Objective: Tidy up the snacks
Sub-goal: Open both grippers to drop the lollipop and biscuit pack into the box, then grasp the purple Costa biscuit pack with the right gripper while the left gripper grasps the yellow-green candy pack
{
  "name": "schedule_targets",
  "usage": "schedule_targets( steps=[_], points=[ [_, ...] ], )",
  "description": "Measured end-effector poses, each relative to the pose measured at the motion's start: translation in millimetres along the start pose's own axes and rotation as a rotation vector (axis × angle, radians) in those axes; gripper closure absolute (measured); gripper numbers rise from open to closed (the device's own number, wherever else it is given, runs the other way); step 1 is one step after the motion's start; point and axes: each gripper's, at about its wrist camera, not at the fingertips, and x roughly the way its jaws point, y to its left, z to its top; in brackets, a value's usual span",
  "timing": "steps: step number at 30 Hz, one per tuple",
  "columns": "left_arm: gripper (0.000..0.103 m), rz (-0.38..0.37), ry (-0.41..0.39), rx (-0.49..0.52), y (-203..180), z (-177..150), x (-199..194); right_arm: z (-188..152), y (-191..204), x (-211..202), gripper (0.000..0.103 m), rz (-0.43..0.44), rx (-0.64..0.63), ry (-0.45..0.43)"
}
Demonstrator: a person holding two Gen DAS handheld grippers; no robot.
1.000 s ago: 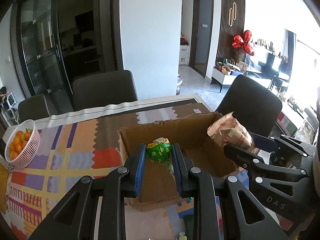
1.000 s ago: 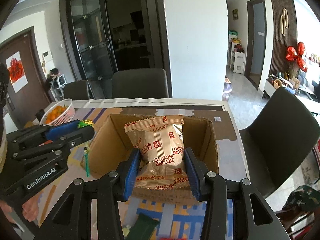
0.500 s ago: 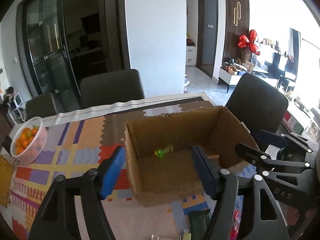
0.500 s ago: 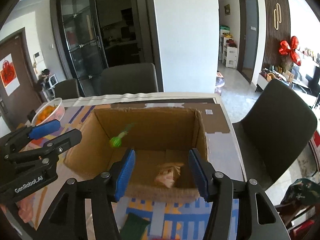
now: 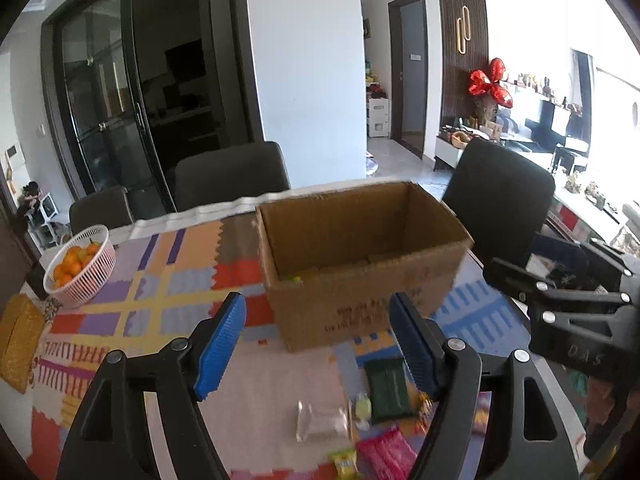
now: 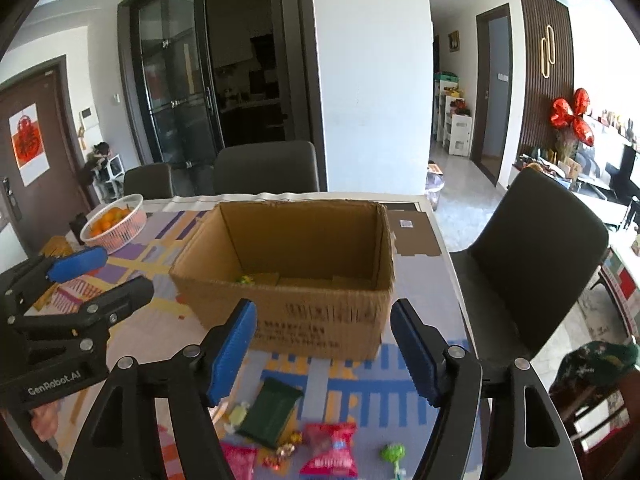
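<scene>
Right now both grippers hang empty over the near table edge, the left gripper (image 5: 318, 340) and the right gripper (image 6: 324, 348) each with jaws opening and nothing between them. The cardboard box (image 6: 292, 272) sits mid-frame, open-topped to take the loose snacks. Still outside it, low in the frame, lie a dark green packet (image 6: 270, 408), red wrappers (image 6: 330, 450) and a green lollipop (image 6: 392, 453), presumably next.
</scene>
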Motion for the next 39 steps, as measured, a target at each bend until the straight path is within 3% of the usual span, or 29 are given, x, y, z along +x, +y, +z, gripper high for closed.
schedule_targets(
  steps=[5,17,26,34,39],
  points=[
    [0.029,0.001,0.009,0.012,-7,-27,-17,-23,8,-24,0.033,-0.019,-0.045,-0.004],
    [0.029,-0.016,0.031,0.056,-15,-89,-47,-84,24,-44,0.033,0.025,-0.074,0.062],
    [0.03,-0.002,0.124,0.058,-15,-132,-25,-130,28,-28,0.033,0.01,-0.044,0.157],
    [0.03,0.007,0.256,0.018,-13,-153,7,-156,15,-7,0.033,-0.088,-0.073,0.246],
    [0.033,0.023,0.296,0.033,-14,-160,28,-167,8,12,0.033,-0.132,-0.103,0.309]
  ],
)
